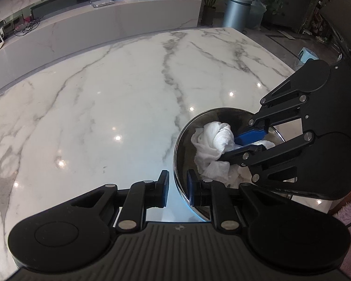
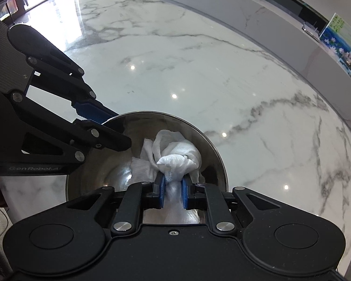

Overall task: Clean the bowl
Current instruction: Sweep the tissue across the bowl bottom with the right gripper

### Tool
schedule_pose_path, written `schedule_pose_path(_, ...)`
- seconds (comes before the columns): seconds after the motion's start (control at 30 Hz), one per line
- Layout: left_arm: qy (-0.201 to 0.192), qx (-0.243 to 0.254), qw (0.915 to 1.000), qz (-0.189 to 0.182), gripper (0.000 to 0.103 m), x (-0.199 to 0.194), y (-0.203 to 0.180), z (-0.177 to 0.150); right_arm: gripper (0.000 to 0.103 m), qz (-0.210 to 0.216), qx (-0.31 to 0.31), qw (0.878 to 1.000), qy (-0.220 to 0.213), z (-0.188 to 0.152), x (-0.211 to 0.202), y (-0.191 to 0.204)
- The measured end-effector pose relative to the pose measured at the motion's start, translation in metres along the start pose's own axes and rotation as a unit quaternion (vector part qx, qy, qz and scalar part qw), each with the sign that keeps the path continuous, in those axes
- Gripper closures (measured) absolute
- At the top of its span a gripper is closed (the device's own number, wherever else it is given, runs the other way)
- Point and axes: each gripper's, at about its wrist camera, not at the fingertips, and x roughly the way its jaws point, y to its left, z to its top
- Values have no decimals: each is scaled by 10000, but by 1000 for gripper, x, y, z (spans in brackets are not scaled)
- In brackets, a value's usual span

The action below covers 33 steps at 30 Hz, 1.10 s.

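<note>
Right hand-held gripper (image 2: 173,193) pinching cloth (image 2: 175,157) inside bowl (image 2: 213,145) — only left view shows left hand-held gripper (image 1: 177,188) clamped on rim.

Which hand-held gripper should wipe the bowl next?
Right. The right hand-held gripper already pinches the white cloth inside the bowl; the left hand-held gripper clamps the rim, steadying it.
</note>
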Motion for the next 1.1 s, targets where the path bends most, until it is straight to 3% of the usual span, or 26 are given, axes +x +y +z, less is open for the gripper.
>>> schedule_pose_path(0.2,-19,-146,9998,-123,88,-2,2,-2,92,120,71,9999,-31,-3,-5,-3)
schedule_pose_path(0.37,-32,-308,9994,-159,88,0,6,0,92,782,158,9968,35,2,-12,-8)
schedule_pose_path(0.67,45,-296,9995,-141,88,6,3,-1,91,1424,-17,9888,450,3,0,7)
schedule_pose_path(0.87,74,-211,9996,-146,88,7,1,-2,92,1237,-530,9892,577,5,2,25)
schedule_pose_path(1.1,142,-71,9999,-42,88,8,-1,-4,92,815,-436,9935,662,1,1,21)
